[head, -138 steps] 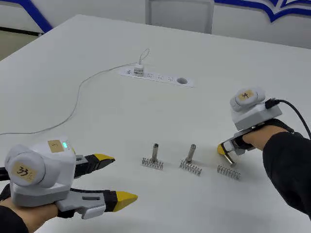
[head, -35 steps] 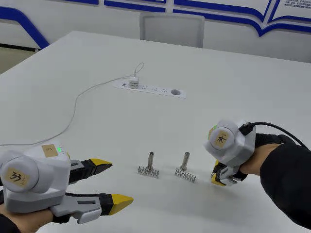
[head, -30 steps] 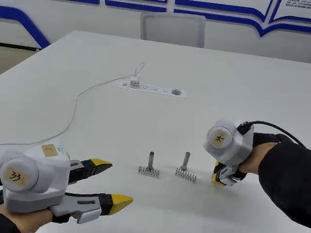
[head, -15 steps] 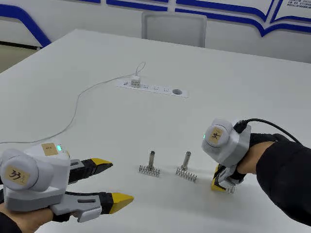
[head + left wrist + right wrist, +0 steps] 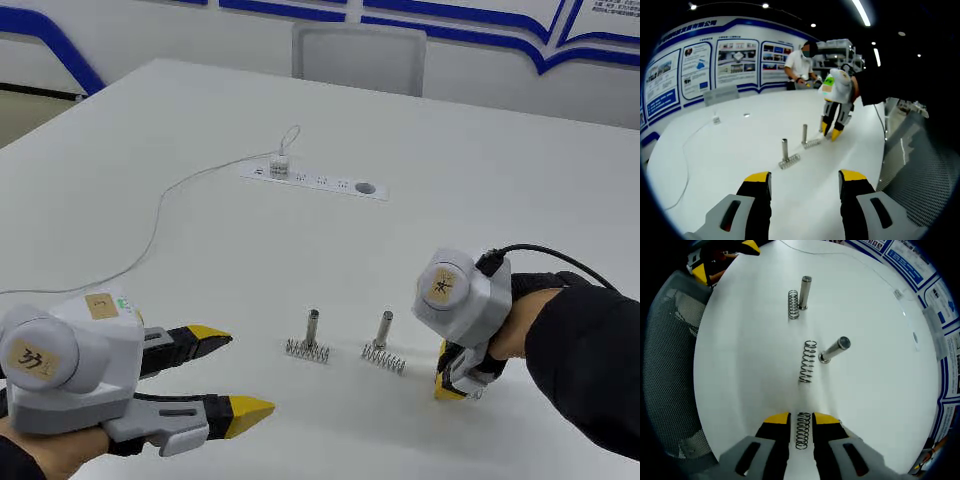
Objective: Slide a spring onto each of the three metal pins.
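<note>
Yellow-tipped jaws of the right hand-held gripper point down at the bench and stand close on either side of the near spring. Whether they actually clamp it cannot be told. The near spring lies between the jaws with its long axis parallel to them, one end projecting just past the tips.

Directly ahead along that axis lies the middle spring, flat on the bench and roughly in line with the near spring. The middle pin stands just beside it on the right of this view. Further ahead, the far spring lies beside the far pin. In the head view both pins stand upright, each with its spring at its base; neither carries a spring.

The left hand-held gripper hovers well apart at the near left, its jaws spread wide and holding nothing. The right hand-held gripper is clearly the nearer to the near spring. Judgement: the near spring must be turned from lying flat to vertical before it can slide over an upright pin.
</note>
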`<state>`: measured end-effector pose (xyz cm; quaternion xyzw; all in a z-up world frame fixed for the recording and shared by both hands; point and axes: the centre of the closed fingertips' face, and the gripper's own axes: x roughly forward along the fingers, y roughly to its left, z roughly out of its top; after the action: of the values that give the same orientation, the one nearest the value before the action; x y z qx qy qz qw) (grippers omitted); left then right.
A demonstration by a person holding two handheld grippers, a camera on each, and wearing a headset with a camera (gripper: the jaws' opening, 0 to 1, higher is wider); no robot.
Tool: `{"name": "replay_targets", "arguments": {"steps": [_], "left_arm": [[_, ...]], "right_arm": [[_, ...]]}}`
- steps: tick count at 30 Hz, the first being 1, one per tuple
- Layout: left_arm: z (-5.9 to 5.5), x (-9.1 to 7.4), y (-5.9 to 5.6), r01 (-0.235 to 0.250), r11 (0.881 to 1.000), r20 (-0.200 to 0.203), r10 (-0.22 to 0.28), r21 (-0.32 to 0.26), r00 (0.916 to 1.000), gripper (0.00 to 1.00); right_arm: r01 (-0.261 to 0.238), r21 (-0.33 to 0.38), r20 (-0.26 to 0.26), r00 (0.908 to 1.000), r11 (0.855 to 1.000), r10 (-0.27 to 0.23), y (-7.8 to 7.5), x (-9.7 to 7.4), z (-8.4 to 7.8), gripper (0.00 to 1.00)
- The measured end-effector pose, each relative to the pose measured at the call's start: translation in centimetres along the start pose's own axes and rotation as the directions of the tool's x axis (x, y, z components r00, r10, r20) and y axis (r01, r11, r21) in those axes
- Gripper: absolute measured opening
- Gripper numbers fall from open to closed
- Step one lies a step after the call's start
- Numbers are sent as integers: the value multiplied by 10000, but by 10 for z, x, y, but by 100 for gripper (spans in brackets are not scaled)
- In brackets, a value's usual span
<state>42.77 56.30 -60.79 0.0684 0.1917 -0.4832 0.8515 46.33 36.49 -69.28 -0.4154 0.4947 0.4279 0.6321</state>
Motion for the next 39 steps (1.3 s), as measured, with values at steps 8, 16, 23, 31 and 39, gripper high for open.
{"name": "replay_targets", "arguments": {"steps": [8,16,23,31,39], "left_arm": [[-1,-1,1,-27,10000,6,27,-35,10000,55],[0,-1,1,-14,10000,-3,14,3,10000,55],[1,1,-1,54,9999,-16,-54,86,10000,55],[3,0,-2,67,9999,6,-67,136,10000,55],[4,2,-3,126,9997,-29,-126,232,9999,55]], "right_arm": [[-261,-165,-117,9996,9995,259,2,1,0,13],[61,235,334,9994,9997,-69,-1,-8,0,12],[515,731,1155,9915,9960,-597,-4,-28,5,12],[800,1314,1739,9794,9881,-1024,-5,-40,2,12],[895,2039,2218,9657,9749,-1351,-8,-51,-1,12]]}}
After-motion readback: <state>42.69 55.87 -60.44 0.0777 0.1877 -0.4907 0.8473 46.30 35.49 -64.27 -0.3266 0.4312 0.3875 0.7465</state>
